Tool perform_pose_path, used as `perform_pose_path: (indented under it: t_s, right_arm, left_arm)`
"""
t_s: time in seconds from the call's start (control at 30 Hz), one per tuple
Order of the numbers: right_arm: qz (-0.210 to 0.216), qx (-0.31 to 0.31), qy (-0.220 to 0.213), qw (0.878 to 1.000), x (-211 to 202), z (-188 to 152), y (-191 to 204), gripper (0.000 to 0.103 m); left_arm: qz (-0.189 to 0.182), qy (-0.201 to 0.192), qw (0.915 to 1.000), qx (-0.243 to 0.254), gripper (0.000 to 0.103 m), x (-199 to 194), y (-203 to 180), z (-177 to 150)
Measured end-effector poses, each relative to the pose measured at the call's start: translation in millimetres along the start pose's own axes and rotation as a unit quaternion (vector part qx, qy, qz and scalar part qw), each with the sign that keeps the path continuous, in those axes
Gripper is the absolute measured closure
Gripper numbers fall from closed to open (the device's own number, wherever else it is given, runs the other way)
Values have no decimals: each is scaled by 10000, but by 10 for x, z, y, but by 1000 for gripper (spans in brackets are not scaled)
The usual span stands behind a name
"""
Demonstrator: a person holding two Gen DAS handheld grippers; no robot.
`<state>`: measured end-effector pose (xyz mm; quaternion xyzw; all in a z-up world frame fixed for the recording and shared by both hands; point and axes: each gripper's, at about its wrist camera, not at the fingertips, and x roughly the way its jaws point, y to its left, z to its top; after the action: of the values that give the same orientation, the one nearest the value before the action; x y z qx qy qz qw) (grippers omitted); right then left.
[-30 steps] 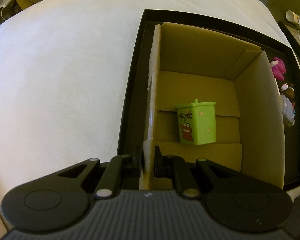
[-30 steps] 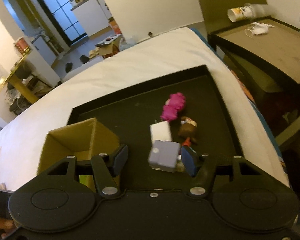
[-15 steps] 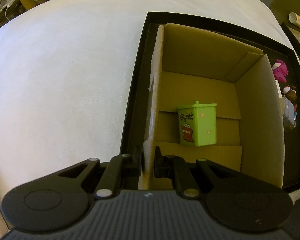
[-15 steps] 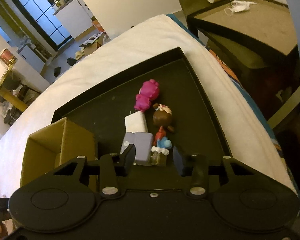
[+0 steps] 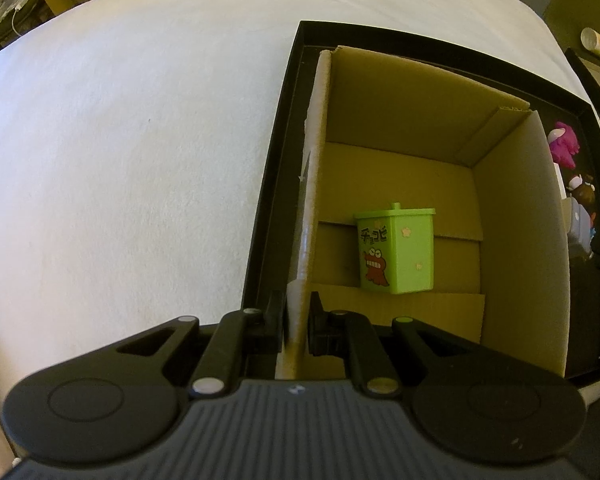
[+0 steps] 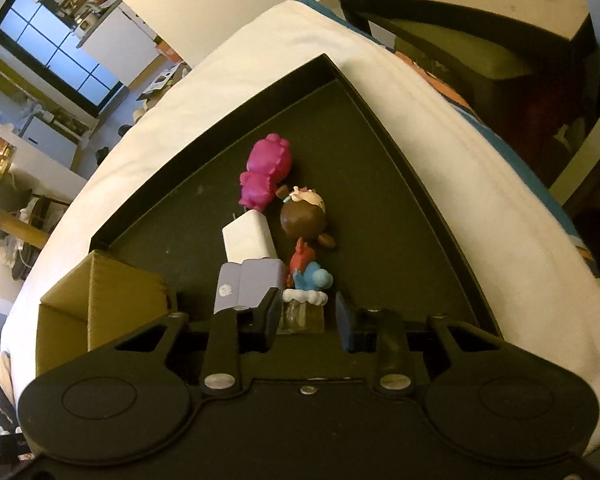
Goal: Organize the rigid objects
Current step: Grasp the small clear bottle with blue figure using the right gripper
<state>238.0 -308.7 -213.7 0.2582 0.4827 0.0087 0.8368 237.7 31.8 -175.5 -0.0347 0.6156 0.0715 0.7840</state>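
My left gripper (image 5: pixel 298 328) is shut on the left wall of an open cardboard box (image 5: pixel 520 240), pointing steeply down. A green toy bin (image 5: pixel 396 252) with a red cartoon monster stands inside the box. In the right wrist view, my right gripper (image 6: pixel 306 320) straddles a small blue and red figure (image 6: pixel 310 280) on a clear base. Its jaws are closing, the left pad is near the base, and a gap shows at the right pad. A lavender block (image 6: pixel 248 284) lies just left of that figure.
Box and toys sit in a black tray (image 6: pixel 400 200) on a white bed. A white block (image 6: pixel 248 240), a pink figure (image 6: pixel 266 176) and a brown-headed figure (image 6: pixel 302 220) lie beyond the gripper. A dark side table (image 6: pixel 480 20) stands right of the bed.
My right gripper has come down and rolled over the toy cluster while its jaws narrowed around the blue and red figure. The left gripper has kept its hold on the box wall.
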Motion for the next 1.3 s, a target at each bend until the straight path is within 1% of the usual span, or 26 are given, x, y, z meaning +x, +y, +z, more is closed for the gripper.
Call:
perform_pose_path:
  t_s: [0.23,0.37,0.43,0.6,0.73,0.87,0.97,1.13,1.23,1.3]
  right_arm:
    - [25,69,46,10000,25,21,-14,73]
    - [110,71,123,9998,53,51,-7,73]
    - [156,163,180,9996,82,73,-27,73]
    - [372,681,353,9964,124,145,-155,74]
    - [445,807,402,9949,117,181,-186,74]
    - [331,641,440,9964,117,195,-150,75]
    - [339,554,464,9968,119,201,-120,76]
    - [208,196,525,9982,151,196,-25,76]
    - [196,-17,646,9977,189,202,52,76]
    - [142,-263,813,9962,244,175,137,79]
  left_arm:
    - [-15,11,10000,-15,93,1,20,1]
    - [-22,6,10000,-16,93,0,20,2]
    - [-26,4,10000,-16,93,2,20,4]
    - [-26,5,10000,-18,93,4,18,3]
    - [-27,4,10000,-17,93,3,18,3]
    - [-29,5,10000,-16,93,3,19,3]
    - [-33,1,10000,-19,93,4,19,5]
    - [-33,-2,10000,-17,93,1,16,8]
    - [-32,-4,10000,-17,93,-1,14,7]
    - [-38,-3,10000,-14,92,-1,13,7]
